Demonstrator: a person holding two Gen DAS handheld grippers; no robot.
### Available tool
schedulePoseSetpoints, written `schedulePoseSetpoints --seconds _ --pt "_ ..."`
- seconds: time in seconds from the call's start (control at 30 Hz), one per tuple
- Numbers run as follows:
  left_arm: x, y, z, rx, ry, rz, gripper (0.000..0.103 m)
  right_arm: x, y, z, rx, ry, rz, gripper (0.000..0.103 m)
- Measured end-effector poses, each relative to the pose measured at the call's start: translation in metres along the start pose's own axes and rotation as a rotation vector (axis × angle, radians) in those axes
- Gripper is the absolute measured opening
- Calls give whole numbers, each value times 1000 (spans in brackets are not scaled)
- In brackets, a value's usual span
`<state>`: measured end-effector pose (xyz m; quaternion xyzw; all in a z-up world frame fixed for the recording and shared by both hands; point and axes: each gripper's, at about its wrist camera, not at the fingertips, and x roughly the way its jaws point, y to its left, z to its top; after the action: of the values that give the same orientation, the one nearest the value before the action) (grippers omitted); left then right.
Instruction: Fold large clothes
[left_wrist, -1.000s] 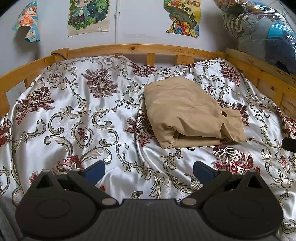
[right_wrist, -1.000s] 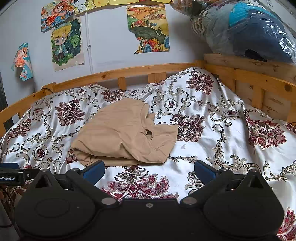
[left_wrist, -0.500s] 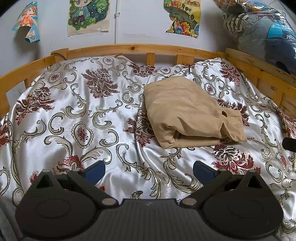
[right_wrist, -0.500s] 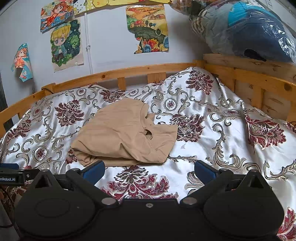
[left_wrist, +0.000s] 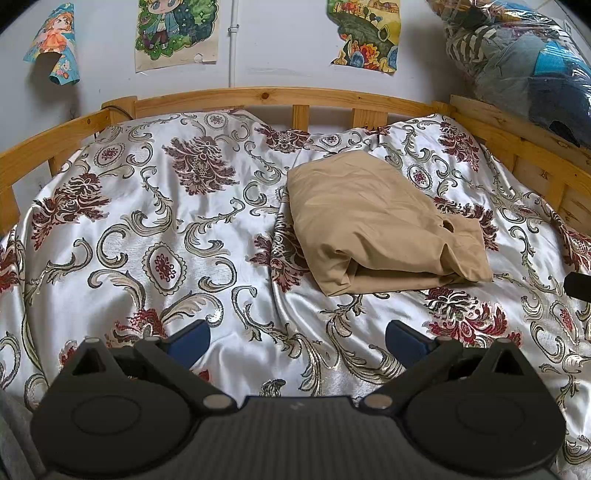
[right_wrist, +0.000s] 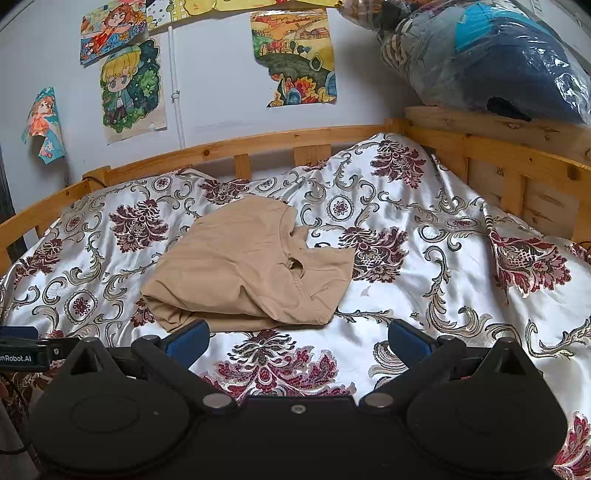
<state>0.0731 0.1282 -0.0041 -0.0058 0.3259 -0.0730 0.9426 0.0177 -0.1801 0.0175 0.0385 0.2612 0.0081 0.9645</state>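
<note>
Nothing shifted since a second ago: both tongs parked at the same spot, garment lying as before.

Left gripper (left_wrist: 297, 341): spread wide, blue fingertips (left_wrist: 188, 341) far apart, holding nothing, hovering just over the floral satin bedspread (left_wrist: 155, 221) with no cloth between the pads. Folded tan garment (left_wrist: 376, 221) ahead and to the right of these tongs, well apart from both tips, lying flat on the bedspread, its thick folded edge facing the tongs and a small hole near its right corner. Bare bedspread straight ahead and to the left, wrinkled but free, running out to the wooden bed rail (left_wrist: 258, 96) at the far side and along the left. Dark tip of the other tool at the far right edge.

Right gripper (right_wrist: 298, 341): also wide, blue fingertips (right_wrist: 410, 341) well apart, gripping nothing. Tan garment (right_wrist: 243, 266) ahead and to the left, its near edge just beyond the left tip, whether touching cannot be told. Open bedspread (right_wrist: 424, 258) straight ahead and to the right, rising to the rail (right_wrist: 517, 158) on the right. Plastic-wrapped bundle of bedding (right_wrist: 498, 62) above that rail; cartoon posters (right_wrist: 131, 88) on the wall beyond.
</note>
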Motion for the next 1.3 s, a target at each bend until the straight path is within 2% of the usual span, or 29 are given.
schedulePoseSetpoints --seconds 1.3 --pt "0 0 0 2 3 0 102 0 -3 1 7 1 2 102"
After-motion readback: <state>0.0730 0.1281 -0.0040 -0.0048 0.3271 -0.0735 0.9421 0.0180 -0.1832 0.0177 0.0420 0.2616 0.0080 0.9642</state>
